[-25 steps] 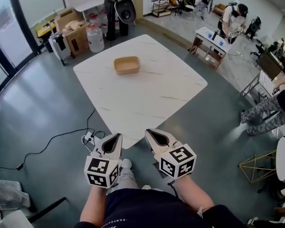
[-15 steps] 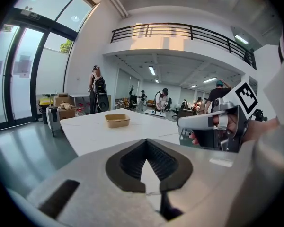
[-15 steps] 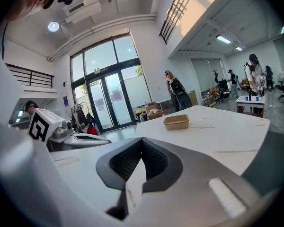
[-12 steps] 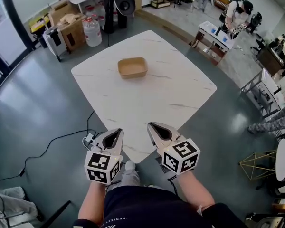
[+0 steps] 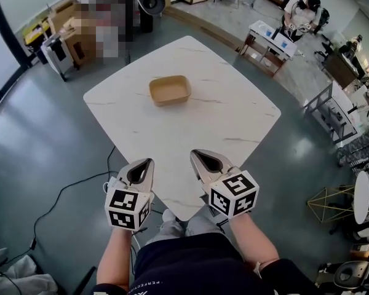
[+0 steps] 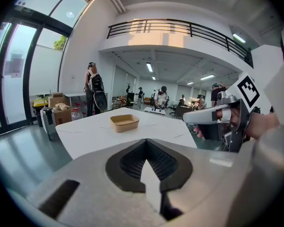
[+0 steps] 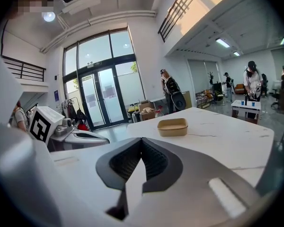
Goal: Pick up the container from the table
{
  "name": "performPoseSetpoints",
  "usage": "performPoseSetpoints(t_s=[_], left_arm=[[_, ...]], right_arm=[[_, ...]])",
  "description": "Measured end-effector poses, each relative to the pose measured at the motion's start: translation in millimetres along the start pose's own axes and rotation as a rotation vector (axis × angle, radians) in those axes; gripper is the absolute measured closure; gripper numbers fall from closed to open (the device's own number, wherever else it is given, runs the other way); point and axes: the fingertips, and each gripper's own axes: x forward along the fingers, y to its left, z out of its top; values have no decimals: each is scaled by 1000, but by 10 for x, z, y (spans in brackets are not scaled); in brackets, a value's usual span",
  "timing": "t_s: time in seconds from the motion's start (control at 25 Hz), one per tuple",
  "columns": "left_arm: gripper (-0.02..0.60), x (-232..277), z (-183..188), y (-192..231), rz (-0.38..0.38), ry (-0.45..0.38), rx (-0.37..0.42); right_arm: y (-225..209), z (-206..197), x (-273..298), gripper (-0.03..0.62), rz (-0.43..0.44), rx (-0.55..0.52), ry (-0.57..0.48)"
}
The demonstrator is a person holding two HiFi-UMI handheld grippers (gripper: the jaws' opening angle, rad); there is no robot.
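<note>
The container (image 5: pixel 170 90) is a shallow tan paper tray, rectangular with rounded corners, open on top and empty. It sits upright and flat on the white tabletop (image 5: pixel 234 121), ahead of me at about twelve o'clock, toward the far side.

Each hand carried a pale grey claw, the left claw (image 5: pixel 146 165) and the right claw (image 5: pixel 198 157). Both tapered to a blunt tip, with a black ribbed, teardrop-shaped recess along the top. At the rear of each sat a white cube (image 5: pixel 126 204) printed with black square markers. The person wore a dark navy top (image 5: pixel 190 266) with small white lettering near its hem, light grey trousers (image 5: pixel 172 230) and a white shoe (image 5: pixel 168 215).
</note>
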Motion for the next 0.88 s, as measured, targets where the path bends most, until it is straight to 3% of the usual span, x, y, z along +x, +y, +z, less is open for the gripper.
performPoseSetpoints(t_s=[0.32,0.64,0.88], left_arm=[[586,385,122,161,9,2,-5],[584,752,292,321,84,8,-48],[584,1002,366,472,137,21,-64]], right_arm=[[-362,121,312,599,-10,-8,15],[-780,352,682,598,47,-32,37],[-1034,425,1049,585,103,-107,87]])
